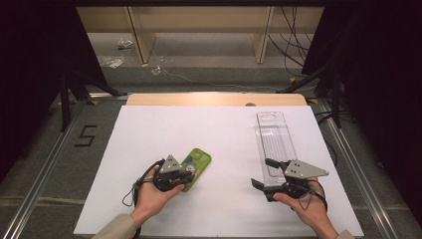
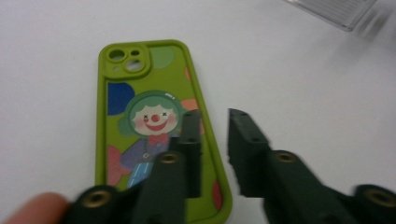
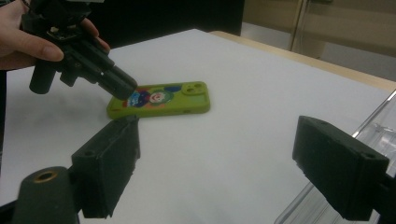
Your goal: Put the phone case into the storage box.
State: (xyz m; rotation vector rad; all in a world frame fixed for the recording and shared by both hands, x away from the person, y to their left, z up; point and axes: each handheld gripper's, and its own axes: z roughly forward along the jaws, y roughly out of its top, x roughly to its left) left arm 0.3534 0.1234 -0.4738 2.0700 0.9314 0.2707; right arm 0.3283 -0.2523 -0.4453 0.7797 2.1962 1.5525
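A green phone case (image 1: 199, 160) with a clown picture lies back up on the white table top (image 1: 219, 144). My left gripper (image 1: 189, 174) points down at the case's near end. In the left gripper view the case (image 2: 140, 93) sits under my left gripper (image 2: 215, 114): one jaw is over its printed back, the other over the table just off its edge, with a narrow gap and nothing pinched. My right gripper (image 1: 263, 173) stands open and wide at the near left corner of a clear plastic tray (image 1: 272, 134). From the right gripper (image 3: 215, 140) I see the case (image 3: 187, 100) and the left gripper (image 3: 123, 86).
The clear tray's edge (image 3: 378, 126) runs beside my right gripper's right jaw. A wooden table edge (image 1: 214, 98) shows beyond the white top. Metal rails and tripod legs (image 1: 64, 99) flank the table, and cables lie on the floor behind.
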